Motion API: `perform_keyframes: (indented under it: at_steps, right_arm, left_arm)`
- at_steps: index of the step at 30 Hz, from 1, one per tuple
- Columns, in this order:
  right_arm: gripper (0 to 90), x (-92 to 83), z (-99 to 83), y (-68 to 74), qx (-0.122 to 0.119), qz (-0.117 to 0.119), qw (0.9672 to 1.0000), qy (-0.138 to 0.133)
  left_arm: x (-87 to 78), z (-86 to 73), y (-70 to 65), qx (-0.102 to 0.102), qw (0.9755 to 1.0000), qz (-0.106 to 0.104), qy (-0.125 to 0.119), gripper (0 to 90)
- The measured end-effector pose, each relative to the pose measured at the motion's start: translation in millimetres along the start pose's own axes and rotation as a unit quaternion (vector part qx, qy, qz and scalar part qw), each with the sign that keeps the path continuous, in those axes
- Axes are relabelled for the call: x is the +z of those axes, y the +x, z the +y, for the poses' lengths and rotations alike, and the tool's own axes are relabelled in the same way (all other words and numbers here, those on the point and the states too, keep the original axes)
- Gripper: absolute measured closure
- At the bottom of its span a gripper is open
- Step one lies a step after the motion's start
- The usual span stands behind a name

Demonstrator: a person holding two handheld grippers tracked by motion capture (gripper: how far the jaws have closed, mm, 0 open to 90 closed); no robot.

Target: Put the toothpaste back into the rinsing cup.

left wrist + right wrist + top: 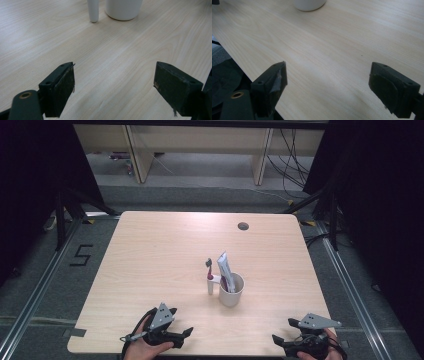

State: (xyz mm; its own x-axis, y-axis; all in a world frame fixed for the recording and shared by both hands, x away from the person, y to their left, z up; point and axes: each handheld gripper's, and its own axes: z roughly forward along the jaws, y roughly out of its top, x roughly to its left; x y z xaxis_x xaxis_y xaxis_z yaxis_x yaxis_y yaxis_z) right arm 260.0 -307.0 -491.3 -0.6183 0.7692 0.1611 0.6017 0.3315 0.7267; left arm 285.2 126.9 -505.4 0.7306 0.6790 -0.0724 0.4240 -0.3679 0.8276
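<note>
A white cup [231, 291] stands a little right of the table's middle, with a white toothpaste tube [223, 266] upright in it. A toothbrush [210, 278] with a white handle and dark head stands against the cup's left side. My left gripper [182, 321] rests near the front edge, open and holding nothing, left of and nearer than the cup. My right gripper [283, 330] is open at the front right. In the left gripper view, the open left gripper [113, 75] faces the cup's base [123, 10] and the toothbrush handle [93, 11]. The open right gripper [327, 75] faces the cup [309, 4].
A light wooden table [165, 250] has a round cable hole [243, 226] near its far edge. The table's front edge [242, 67] runs just left of my right gripper. Desk legs and cables stand beyond the table; a "5" mark [81, 255] is on the floor left.
</note>
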Motion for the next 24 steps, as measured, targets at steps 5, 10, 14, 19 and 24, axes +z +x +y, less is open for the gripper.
perform_keyframes:
  at_steps: [5, 10, 14, 19, 24]
  right_arm:
    - [16.1, 0.9, -0.6, -0.6, -0.011, -0.002, 0.9999, 0.001]
    - [16.0, 0.8, -1.0, 0.4, -0.008, -0.002, 1.0000, 0.005]
    - [16.1, 0.4, -0.9, 0.8, -0.012, -0.005, 0.9999, 0.010]
    - [16.1, 1.2, -1.3, 0.7, -0.013, -0.003, 0.9999, 0.006]
    - [16.0, 0.9, -1.1, 0.1, -0.019, -0.003, 0.9998, 0.010]
  left_arm:
    - [-0.9, 0.6, -0.2, 0.006, 1.0000, 0.001, 0.003, 16.6]
    - [-1.8, 1.1, 0.3, 0.018, 0.9998, 0.006, 0.009, 16.6]
    - [-0.6, 0.9, -1.4, 0.010, 0.9999, 0.004, 0.002, 16.6]
    - [0.3, 0.7, -1.5, 0.011, 0.9999, 0.000, 0.000, 16.6]
    - [0.6, 0.8, -2.3, 0.008, 1.0000, 0.000, 0.000, 16.6]
